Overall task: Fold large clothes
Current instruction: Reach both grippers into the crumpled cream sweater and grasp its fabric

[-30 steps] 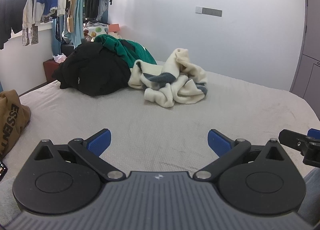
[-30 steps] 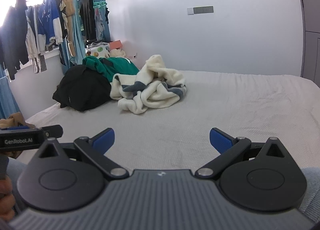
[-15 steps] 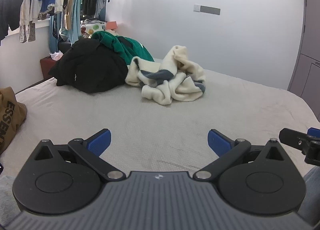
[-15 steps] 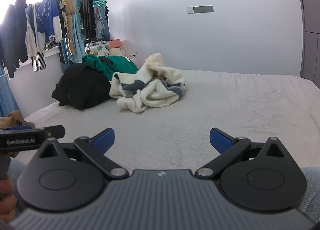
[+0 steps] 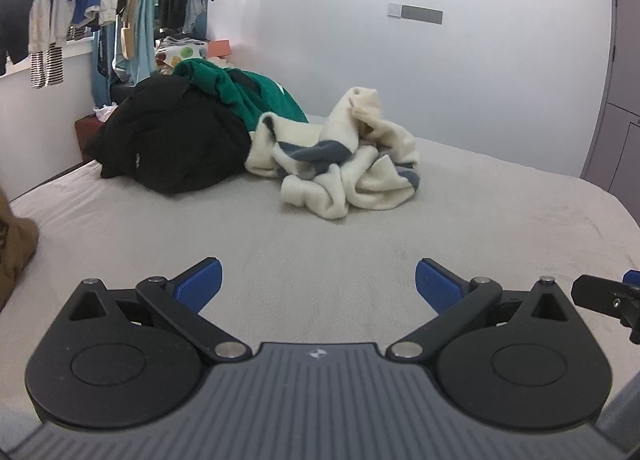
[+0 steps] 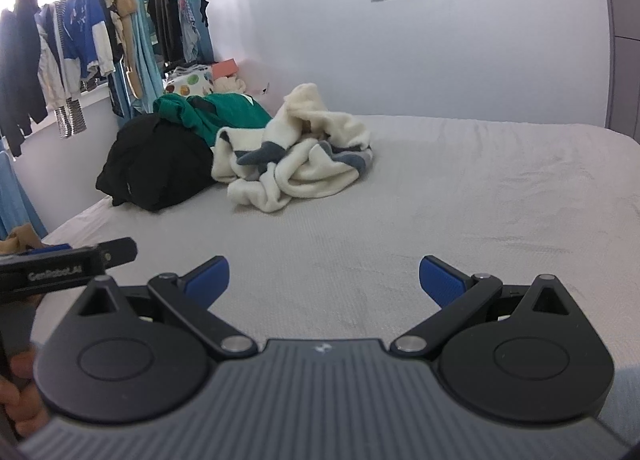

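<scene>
Two claws, the left claw (image 5: 318, 280) and the right claw (image 6: 323, 278), are hovering released and empty over the bed (image 6: 460, 200). No fold is starting yet; this is looking like the approach. At about eleven o'clock, the crumpled cream fleece (image 6: 296, 158) is lying beside a black garment (image 6: 156, 168) and a green one (image 6: 216, 112). Next, I judge, comes reaching for the fleece and spreading it flat.

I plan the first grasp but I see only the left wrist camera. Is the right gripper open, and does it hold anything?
Observer: The right gripper is open and holds nothing; bare bed is under it.
Operator: Is its way to the cream garment free?
Observer: Yes, from the right wrist camera only bed lies before the cream garment.
Operator: What grips the left gripper?
Observer: A hand shows at the handle of the left gripper.
</scene>
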Available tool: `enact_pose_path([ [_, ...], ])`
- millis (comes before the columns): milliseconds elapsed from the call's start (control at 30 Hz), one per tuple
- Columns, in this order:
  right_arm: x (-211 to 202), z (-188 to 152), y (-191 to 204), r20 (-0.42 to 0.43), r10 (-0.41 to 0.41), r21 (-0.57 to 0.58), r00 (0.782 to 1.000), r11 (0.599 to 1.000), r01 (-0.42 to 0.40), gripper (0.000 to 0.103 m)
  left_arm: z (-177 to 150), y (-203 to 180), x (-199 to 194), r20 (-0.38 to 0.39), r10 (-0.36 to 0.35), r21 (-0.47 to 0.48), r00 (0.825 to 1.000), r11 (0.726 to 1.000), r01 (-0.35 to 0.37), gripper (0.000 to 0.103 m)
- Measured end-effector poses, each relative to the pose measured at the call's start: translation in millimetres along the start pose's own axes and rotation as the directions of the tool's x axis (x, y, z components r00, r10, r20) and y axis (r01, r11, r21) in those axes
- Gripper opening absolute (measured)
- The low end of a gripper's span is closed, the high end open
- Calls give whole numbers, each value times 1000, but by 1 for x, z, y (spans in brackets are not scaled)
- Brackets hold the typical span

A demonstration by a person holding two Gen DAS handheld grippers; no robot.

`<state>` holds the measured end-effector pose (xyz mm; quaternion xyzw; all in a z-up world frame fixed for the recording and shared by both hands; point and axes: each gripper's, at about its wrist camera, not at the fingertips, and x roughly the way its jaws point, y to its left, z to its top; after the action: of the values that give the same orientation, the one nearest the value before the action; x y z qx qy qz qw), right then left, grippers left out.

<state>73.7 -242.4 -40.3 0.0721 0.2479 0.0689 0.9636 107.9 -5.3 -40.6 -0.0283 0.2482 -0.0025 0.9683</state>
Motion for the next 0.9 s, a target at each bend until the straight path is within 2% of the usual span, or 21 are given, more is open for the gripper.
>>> enact_pose_path([
  [267, 45, 29, -3, -31, -2, 0, 1000, 1000, 2, 103, 40, 10, 66, -35, -13, -12, 999, 1000, 13, 103],
  [433, 87, 51, -9, -58, 13, 33, 998, 999, -11, 103, 65, 18, 124, -93, -26, -24, 995, 999, 23, 103],
  [700, 189, 90, -18, -89, 38, 117, 995, 993, -28, 103, 99, 38, 238, -141, -124, -121, 982, 987, 107, 103],
  [900, 275, 113, -23, -50, 54, 139, 997, 989, -47, 103, 118, 45, 337, -135, -173, -162, 976, 975, 150, 103],
])
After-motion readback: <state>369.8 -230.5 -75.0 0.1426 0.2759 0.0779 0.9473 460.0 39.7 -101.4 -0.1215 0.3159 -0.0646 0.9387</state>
